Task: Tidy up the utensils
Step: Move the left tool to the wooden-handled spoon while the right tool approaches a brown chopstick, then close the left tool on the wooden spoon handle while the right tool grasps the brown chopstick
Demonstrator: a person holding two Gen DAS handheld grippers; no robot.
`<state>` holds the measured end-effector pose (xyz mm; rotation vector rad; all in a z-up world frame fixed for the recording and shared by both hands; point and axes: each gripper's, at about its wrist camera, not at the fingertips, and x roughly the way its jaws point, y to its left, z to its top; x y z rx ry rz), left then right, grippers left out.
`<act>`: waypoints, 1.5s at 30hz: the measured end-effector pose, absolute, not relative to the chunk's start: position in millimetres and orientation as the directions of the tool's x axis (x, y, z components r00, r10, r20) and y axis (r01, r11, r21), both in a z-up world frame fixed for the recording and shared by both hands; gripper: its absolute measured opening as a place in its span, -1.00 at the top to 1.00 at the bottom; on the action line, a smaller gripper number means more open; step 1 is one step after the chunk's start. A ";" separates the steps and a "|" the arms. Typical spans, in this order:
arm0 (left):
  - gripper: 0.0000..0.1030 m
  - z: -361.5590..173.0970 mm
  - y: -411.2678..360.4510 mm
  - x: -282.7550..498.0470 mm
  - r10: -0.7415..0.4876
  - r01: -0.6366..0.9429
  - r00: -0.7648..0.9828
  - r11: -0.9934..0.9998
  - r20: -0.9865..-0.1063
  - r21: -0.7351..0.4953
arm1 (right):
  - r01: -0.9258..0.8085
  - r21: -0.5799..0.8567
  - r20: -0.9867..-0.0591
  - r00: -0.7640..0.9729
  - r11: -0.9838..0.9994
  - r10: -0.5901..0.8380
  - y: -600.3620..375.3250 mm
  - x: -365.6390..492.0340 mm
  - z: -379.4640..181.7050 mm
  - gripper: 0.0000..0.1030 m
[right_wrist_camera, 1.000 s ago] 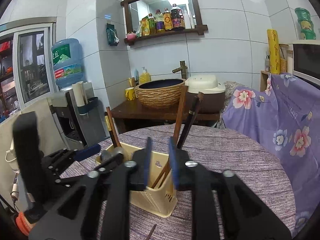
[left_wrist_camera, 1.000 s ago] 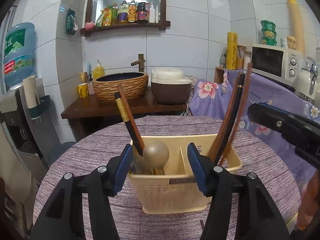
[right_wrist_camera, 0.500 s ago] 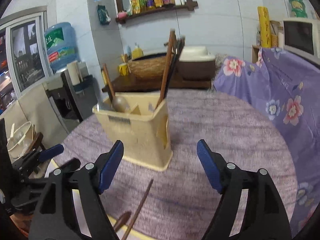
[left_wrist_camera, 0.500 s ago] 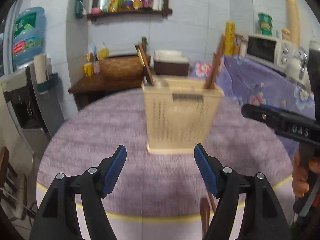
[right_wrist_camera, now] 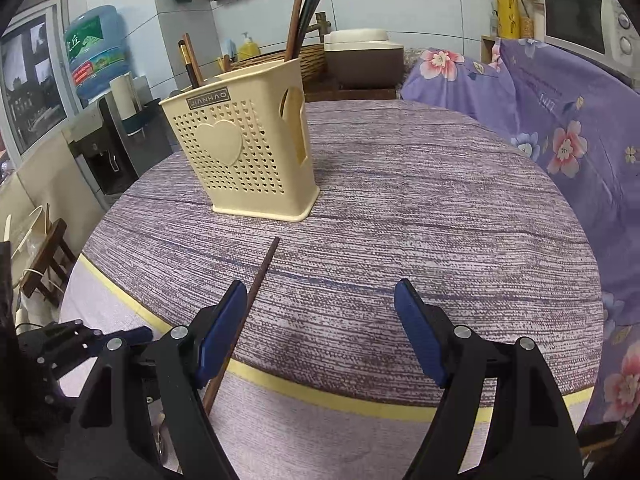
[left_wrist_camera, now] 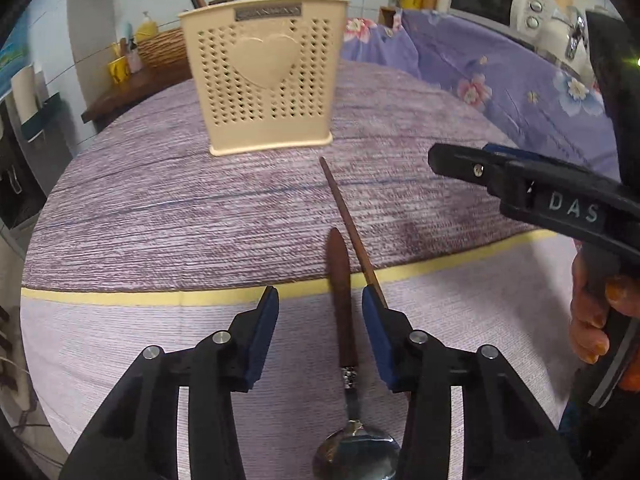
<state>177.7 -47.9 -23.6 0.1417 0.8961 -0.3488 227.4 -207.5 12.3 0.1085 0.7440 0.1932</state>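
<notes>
A cream plastic utensil holder (left_wrist_camera: 264, 68) with a heart on its front stands on the round table (left_wrist_camera: 160, 216); it also shows in the right wrist view (right_wrist_camera: 244, 156), with chopsticks (right_wrist_camera: 306, 8) standing in it. A wooden-handled spoon (left_wrist_camera: 343, 320) lies at the near table edge, its handle between the open jaws of my left gripper (left_wrist_camera: 318, 324). A single brown chopstick (left_wrist_camera: 348, 228) lies beside it, also seen in the right wrist view (right_wrist_camera: 252, 300). My right gripper (right_wrist_camera: 320, 328) is open and empty, just right of that chopstick.
A purple floral cloth (right_wrist_camera: 560, 120) covers furniture to the right, with a microwave (right_wrist_camera: 580, 20) behind. A water dispenser (right_wrist_camera: 96, 80) and a side table with a woven basin (right_wrist_camera: 280, 56) stand beyond the round table. The right gripper's body (left_wrist_camera: 540, 196) shows at right in the left wrist view.
Both grippers have pulled back from the holder toward the near table edge and dropped lower. The right gripper opened. The left gripper now straddles the spoon handle.
</notes>
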 end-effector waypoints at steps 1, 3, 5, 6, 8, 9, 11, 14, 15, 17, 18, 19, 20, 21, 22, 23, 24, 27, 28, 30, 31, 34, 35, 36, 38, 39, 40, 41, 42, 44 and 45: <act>0.19 -26.8 -50.3 177.6 -0.229 0.356 0.569 0.934 -0.790 -0.015 | -0.134 0.167 -0.662 0.719 0.977 0.212 -208.5 227.9 12.8 -0.47; 0.28 -31.1 -53.2 178.2 -0.229 0.361 0.553 0.932 -0.801 -0.017 | -0.132 0.168 -0.665 0.717 0.977 0.211 -209.8 227.5 11.8 -0.47; 0.38 -35.0 -56.6 176.6 -0.225 0.364 0.547 0.931 -0.806 -0.013 | -0.127 0.170 -0.667 0.715 0.977 0.209 -210.8 227.6 11.3 -0.47; 0.40 -36.4 -58.3 177.4 -0.220 0.365 0.545 0.931 -0.809 -0.008 | -0.126 0.170 -0.668 0.714 0.977 0.208 -211.0 228.0 11.5 -0.47; 0.44 -38.9 -61.1 178.6 -0.212 0.367 0.547 0.930 -0.810 0.005 | -0.126 0.174 -0.672 0.710 0.977 0.211 -210.6 229.1 10.8 -0.47; 0.52 -39.7 -63.2 179.1 -0.203 0.367 0.550 0.930 -0.810 0.016 | -0.127 0.174 -0.674 0.708 0.977 0.212 -210.1 229.5 10.2 -0.47; 0.71 -40.6 -63.8 179.5 -0.191 0.366 0.557 0.930 -0.808 0.033 | -0.129 0.172 -0.676 0.705 0.977 0.212 -209.7 229.9 9.4 -0.47; 0.74 -40.8 -59.3 183.0 -0.196 0.366 0.554 0.930 -0.809 0.025 | -0.134 0.172 -0.684 0.697 0.976 0.216 -206.8 232.0 7.0 -0.47; 0.74 -40.3 -58.2 184.3 -0.192 0.365 0.555 0.931 -0.809 0.030 | -0.136 0.175 -0.688 0.692 0.975 0.220 -206.0 233.2 6.0 -0.47; 0.75 -40.4 -52.0 187.9 -0.179 0.362 0.559 0.931 -0.810 0.044 | -0.141 0.177 -0.696 0.682 0.974 0.225 -203.2 235.3 4.4 -0.47; 0.75 -39.7 -49.0 189.7 -0.173 0.356 0.560 0.933 -0.810 0.048 | -0.147 0.176 -0.701 0.675 0.973 0.229 -200.7 236.7 3.4 -0.47; 0.75 -39.5 -42.8 193.4 -0.161 0.344 0.562 0.938 -0.811 0.052 | -0.154 0.176 -0.706 0.669 0.972 0.234 -198.0 238.1 3.0 -0.47; 0.75 -39.2 -35.8 197.7 -0.155 0.332 0.562 0.942 -0.813 0.049 | -0.164 0.175 -0.710 0.662 0.971 0.240 -194.8 239.6 2.0 -0.46; 0.75 -38.5 -28.4 202.4 -0.157 0.321 0.558 0.946 -0.815 0.037 | -0.175 0.172 -0.717 0.653 0.970 0.245 -189.8 241.8 0.5 -0.46; 0.75 -38.4 -21.1 204.9 -0.154 0.306 0.556 0.952 -0.817 0.030 | -0.181 0.169 -0.722 0.647 0.969 0.247 -186.0 243.1 -0.9 -0.45; 0.75 -38.2 -14.0 209.1 -0.136 0.285 0.559 0.958 -0.818 0.035 | -0.189 0.166 -0.727 0.640 0.968 0.250 -181.4 244.8 -2.7 -0.45; 0.75 -38.2 -7.8 212.4 -0.122 0.271 0.563 0.962 -0.818 0.043 | -0.197 0.166 -0.733 0.631 0.966 0.254 -176.3 246.7 -4.9 -0.43; 0.75 -37.8 5.8 217.8 -0.122 0.251 0.563 0.967 -0.818 0.029 | -0.216 0.161 -0.757 0.600 0.963 0.261 -159.7 254.1 -11.8 -0.37; 0.75 -37.5 6.9 219.8 -0.120 0.250 0.562 0.968 -0.818 0.029 | -0.217 0.159 -0.762 0.593 0.963 0.259 -155.0 256.5 -13.8 -0.29; 0.74 -37.8 8.0 221.0 -0.110 0.241 0.567 0.970 -0.816 0.037 | -0.212 0.156 -0.778 0.576 0.965 0.252 -147.5 263.4 -18.1 -0.14; 0.72 -38.4 8.3 221.6 -0.110 0.240 0.568 0.970 -0.815 0.037 | -0.206 0.157 -0.784 0.569 0.966 0.248 -145.2 266.7 -19.9 -0.06; 0.09 -37.0 5.8 220.3 -0.106 0.235 0.574 0.971 -0.812 0.039 | -0.181 0.145 -0.802 0.555 0.973 0.223 -139.0 276.8 -24.8 0.05; -0.12 -35.4 6.4 219.6 -0.097 0.223 0.587 0.974 -0.803 0.045 | -0.175 0.137 -0.804 0.555 0.975 0.213 -137.1 279.3 -25.5 0.08; -0.13 -34.9 5.8 221.3 -0.095 0.218 0.595 0.975 -0.798 0.047 | -0.171 0.131 -0.806 0.556 0.977 0.205 -135.0 281.4 -26.2 0.10; -0.13 -34.8 5.9 225.9 -0.094 0.213 0.592 0.976 -0.801 0.043 | -0.166 0.117 -0.810 0.554 0.979 0.191 -131.7 285.1 -28.5 0.18; -0.13 -35.1 5.7 228.9 -0.090 0.210 0.591 0.977 -0.801 0.045 | -0.162 0.113 -0.812 0.553 0.980 0.185 -130.6 286.9 -29.4 0.21; -0.12 -35.5 6.3 231.7 -0.084 0.205 0.590 0.978 -0.803 0.048 | -0.156 0.104 -0.811 0.558 0.982 0.174 -129.1 288.2 -29.4 0.25; -0.09 -36.8 6.6 235.4 -0.077 0.199 0.585 0.979 -0.807 0.050 | -0.153 0.098 -0.811 0.560 0.983 0.168 -128.0 289.1 -29.4 0.28; -0.01 -38.5 6.7 238.5 -0.075 0.197 0.578 0.979 -0.812 0.050 | -0.150 0.097 -0.812 0.560 0.984 0.165 -127.6 290.4 -29.0 0.28; 0.06 -39.4 7.4 243.5 -0.075 0.193 0.574 0.980 -0.815 0.045 | -0.146 0.088 -0.813 0.561 0.985 0.156 -126.0 292.7 -28.4 0.33; 0.13 -39.4 7.4 245.9 -0.074 0.190 0.572 0.981 -0.817 0.044 | -0.146 0.085 -0.813 0.562 0.986 0.153 -125.4 294.1 -28.6 0.35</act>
